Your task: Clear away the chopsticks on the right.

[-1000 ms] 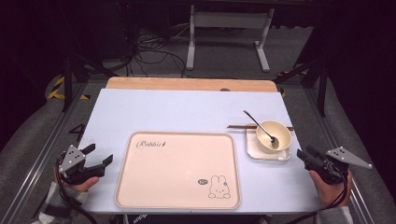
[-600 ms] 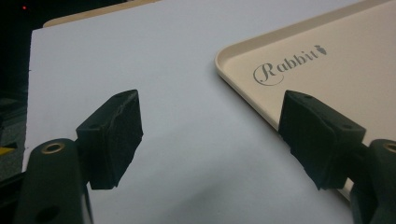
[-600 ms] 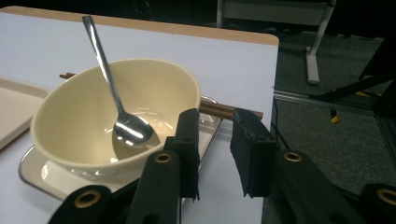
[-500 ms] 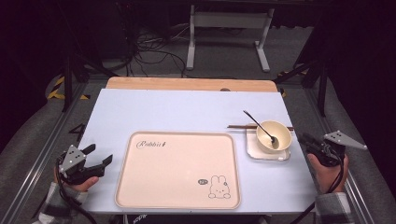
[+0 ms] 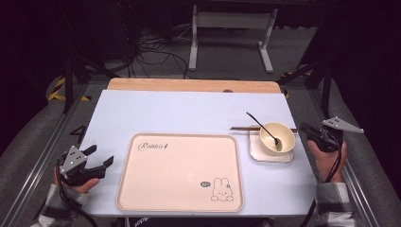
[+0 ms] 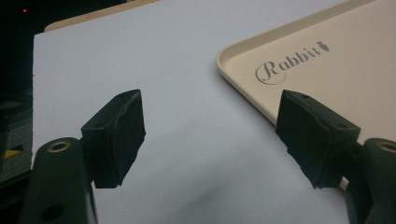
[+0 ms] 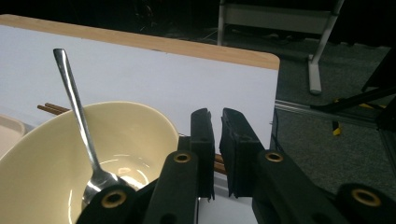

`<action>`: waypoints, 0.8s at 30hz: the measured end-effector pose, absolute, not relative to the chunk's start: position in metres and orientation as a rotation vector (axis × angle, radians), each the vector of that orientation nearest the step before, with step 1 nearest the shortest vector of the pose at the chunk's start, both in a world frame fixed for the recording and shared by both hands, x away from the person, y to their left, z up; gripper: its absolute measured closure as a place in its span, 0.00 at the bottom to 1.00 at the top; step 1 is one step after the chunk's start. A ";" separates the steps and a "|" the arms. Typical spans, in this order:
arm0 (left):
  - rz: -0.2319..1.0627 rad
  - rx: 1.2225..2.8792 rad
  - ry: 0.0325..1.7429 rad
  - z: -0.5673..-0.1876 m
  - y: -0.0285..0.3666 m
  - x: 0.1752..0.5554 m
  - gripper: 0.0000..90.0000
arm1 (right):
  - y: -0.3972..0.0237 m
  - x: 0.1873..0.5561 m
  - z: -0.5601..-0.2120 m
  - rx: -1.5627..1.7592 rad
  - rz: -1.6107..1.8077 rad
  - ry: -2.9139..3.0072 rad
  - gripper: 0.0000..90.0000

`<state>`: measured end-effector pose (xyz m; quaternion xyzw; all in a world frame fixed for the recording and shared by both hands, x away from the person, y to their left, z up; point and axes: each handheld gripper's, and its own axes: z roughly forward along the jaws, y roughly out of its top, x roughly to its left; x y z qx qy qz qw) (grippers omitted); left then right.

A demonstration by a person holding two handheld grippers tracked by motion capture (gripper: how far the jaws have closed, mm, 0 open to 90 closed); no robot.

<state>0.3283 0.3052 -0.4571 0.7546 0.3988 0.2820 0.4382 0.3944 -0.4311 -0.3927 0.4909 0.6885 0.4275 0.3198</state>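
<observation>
- My right tongs [image 5: 306,128] are at the right edge of the desk [image 5: 189,111], just beside the bowl [image 5: 277,137]. In the right gripper view the two jaws are pressed nearly together with only a thin slit between them, and they grasp nothing.
- My left tongs [image 5: 101,158] are near the front left corner of the desk, just beside the left rim of the tray [image 5: 179,172]. In the left gripper view the jaws stand wide apart, released, with only bare desk between them.
- The bowl is cream coloured and stands on a small square plate [image 5: 270,151] near the right edge of the desk, just beside the right rim of the tray.
- A metal spoon [image 7: 79,121] rests inside the bowl, with its handle leaning up over the far rim.
- A pair of brown chopsticks [image 5: 242,128] lies flat on the desk behind the bowl, and partly under or behind it; I cannot tell if they touch the plate.
- The tray has nothing on it, only the printed word and the small rabbit drawing.
- In my judgement the work is at the very beginning: no dish is lifted and nothing is placed on the tray.
- What is left, I think, is to spread the right tongs, take the bowl or its plate, and carry the dishes to the tray.
</observation>
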 end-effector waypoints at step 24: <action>0.696 1.907 0.991 -0.454 0.303 0.321 0.28 | -0.445 0.444 -0.409 1.432 1.110 1.849 0.98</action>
